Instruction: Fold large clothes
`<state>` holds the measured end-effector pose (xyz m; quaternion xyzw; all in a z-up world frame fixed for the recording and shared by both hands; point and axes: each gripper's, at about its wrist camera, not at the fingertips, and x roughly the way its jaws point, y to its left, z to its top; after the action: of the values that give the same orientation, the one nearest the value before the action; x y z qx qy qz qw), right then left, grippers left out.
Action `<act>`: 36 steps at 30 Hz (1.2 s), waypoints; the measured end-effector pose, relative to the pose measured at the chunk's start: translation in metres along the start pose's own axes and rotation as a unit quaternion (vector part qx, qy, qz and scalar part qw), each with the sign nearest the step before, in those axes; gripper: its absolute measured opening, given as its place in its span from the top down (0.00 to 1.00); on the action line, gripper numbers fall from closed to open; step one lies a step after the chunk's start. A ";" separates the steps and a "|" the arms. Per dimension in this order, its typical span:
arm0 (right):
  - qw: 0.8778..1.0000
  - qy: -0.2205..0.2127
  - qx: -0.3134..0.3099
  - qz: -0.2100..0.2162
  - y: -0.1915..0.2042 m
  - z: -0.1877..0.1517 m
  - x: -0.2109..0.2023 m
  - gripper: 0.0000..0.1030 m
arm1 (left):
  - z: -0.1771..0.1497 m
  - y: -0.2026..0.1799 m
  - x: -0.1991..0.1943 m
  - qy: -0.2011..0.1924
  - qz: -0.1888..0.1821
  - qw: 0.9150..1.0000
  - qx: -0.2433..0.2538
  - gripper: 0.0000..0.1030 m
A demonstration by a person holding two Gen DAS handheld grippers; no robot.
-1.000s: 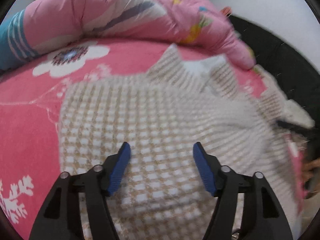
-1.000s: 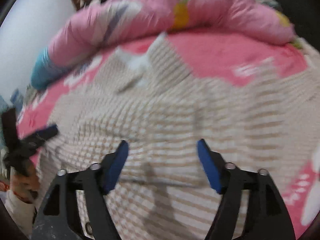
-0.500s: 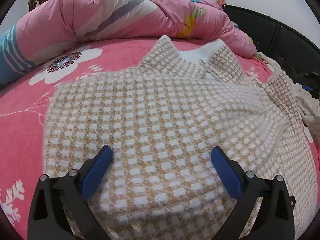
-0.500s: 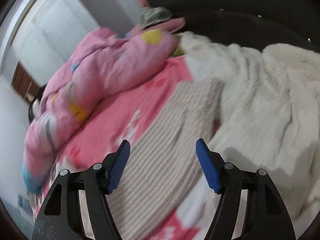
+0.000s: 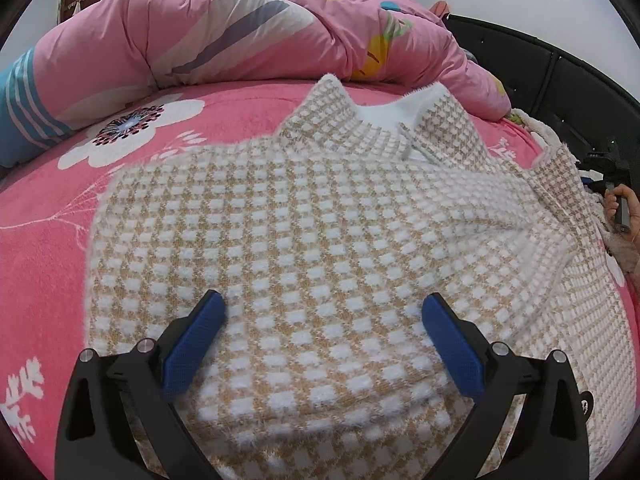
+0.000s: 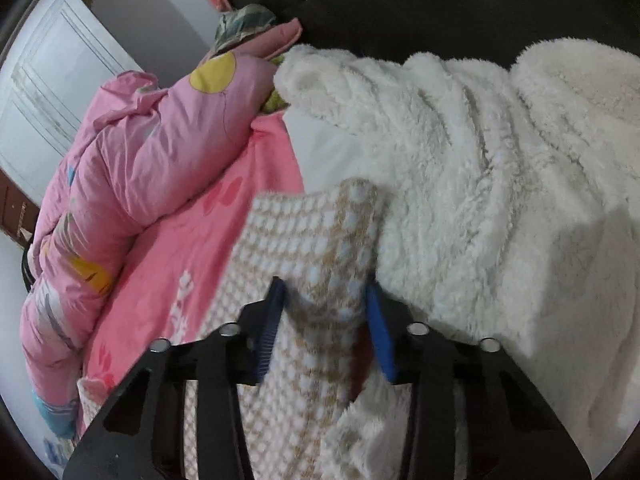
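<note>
A large beige-and-white checked knit sweater (image 5: 312, 224) lies spread on the pink bed, collar towards the far side, one sleeve folded across its body. My left gripper (image 5: 322, 320) is wide open just above the sweater's lower middle, holding nothing. In the right wrist view my right gripper (image 6: 326, 300) has closed in on the end of the sweater's other sleeve (image 6: 308, 240); the cuff lies between the two blue pads. My right gripper also shows at the far right edge of the left wrist view (image 5: 608, 164).
A pink flowered sheet (image 5: 44, 240) covers the bed. A rolled pink duvet (image 5: 240, 28) lies along the far side. A fluffy white garment (image 6: 500, 168) is heaped beside the sleeve. A black headboard (image 5: 560, 80) stands at the right.
My left gripper opened wider and hovers over the sweater. My right gripper swung away to the sleeve end and narrowed around the cuff.
</note>
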<state>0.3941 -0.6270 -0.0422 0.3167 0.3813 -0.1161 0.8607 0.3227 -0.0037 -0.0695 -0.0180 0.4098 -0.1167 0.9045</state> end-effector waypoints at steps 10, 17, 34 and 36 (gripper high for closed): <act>0.988 -0.121 -0.061 0.074 0.026 -0.012 -0.145 0.81 | 0.000 -0.001 0.001 -0.001 0.005 1.000 0.005 0.05; 0.971 -0.177 -0.135 0.088 0.087 -0.029 -0.248 0.81 | -0.001 -0.002 0.001 -0.002 0.005 1.000 0.005 0.05; 0.877 -0.123 -0.401 0.236 0.379 -0.234 -0.289 0.80 | -0.029 0.053 -0.124 -0.053 -0.052 0.995 -0.065 0.05; 0.850 -0.078 -0.452 0.260 0.408 -0.292 -0.263 0.77 | -0.040 0.063 -0.135 -0.056 -0.056 0.994 -0.071 0.05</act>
<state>0.2248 -0.1377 0.1877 -0.0298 0.2267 0.2728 0.9345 0.2189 0.0906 -0.0044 -0.1118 0.3640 -0.1368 0.9145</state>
